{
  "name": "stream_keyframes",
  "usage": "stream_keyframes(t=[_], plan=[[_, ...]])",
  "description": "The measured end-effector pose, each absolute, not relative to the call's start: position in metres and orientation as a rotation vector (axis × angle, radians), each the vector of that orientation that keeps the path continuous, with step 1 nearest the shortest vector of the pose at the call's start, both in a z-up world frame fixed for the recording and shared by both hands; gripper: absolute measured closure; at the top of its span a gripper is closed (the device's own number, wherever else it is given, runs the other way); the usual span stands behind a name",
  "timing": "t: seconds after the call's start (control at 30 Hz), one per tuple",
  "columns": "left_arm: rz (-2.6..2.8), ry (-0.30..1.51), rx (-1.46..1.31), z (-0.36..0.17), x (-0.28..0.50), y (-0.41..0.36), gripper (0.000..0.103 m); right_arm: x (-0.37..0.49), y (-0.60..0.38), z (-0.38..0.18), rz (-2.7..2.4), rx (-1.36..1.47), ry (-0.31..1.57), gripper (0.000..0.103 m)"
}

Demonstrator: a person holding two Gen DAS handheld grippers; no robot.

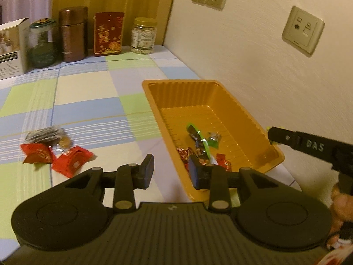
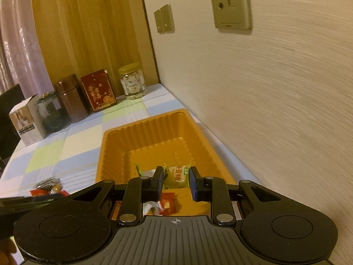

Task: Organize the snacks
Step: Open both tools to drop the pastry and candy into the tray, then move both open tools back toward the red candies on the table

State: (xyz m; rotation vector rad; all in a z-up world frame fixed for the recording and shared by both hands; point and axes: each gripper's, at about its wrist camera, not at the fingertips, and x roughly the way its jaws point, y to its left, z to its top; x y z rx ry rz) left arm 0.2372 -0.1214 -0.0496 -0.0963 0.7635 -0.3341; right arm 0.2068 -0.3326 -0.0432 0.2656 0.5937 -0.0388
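An orange plastic tray stands by the wall and holds several wrapped candies. My left gripper is open and empty, over the tray's near left rim. Two red packets and a dark wrapped snack lie on the checked cloth to its left. My right gripper is over the tray's near end, its jaws on either side of a yellow-and-green candy; I cannot tell whether they grip it. A red candy lies below. The right gripper also shows in the left wrist view.
Along the back stand a white carton, a glass jar, a brown canister, a red box and a jar of sweets. The wall with sockets runs close along the right.
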Motion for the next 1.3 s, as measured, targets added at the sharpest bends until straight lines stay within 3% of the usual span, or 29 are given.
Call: stream_keyframes(t=[0.17,0.3,0.47,1.3], plan=[[-0.303,0.758,-0.103,-0.044,0.233,-0.111,0.073,0.225,-0.333,-0.044,0.03,0.297,0.604,0.077],[-0.285,0.752,-0.092,-0.042,0.229,-0.104,0.071,0.227,-0.335,-0.04,0.046,0.314,0.589,0.061],[-0.264,0.757,-0.108,-0.042,0.221,-0.09,0.068,0.218,-0.338,-0.04,0.021,0.323,0.597,0.052],[-0.16,0.713,-0.126,-0.02,0.149,-0.021,0.058,0.135,-0.279,-0.018,0.066,0.338,0.626,0.046]])
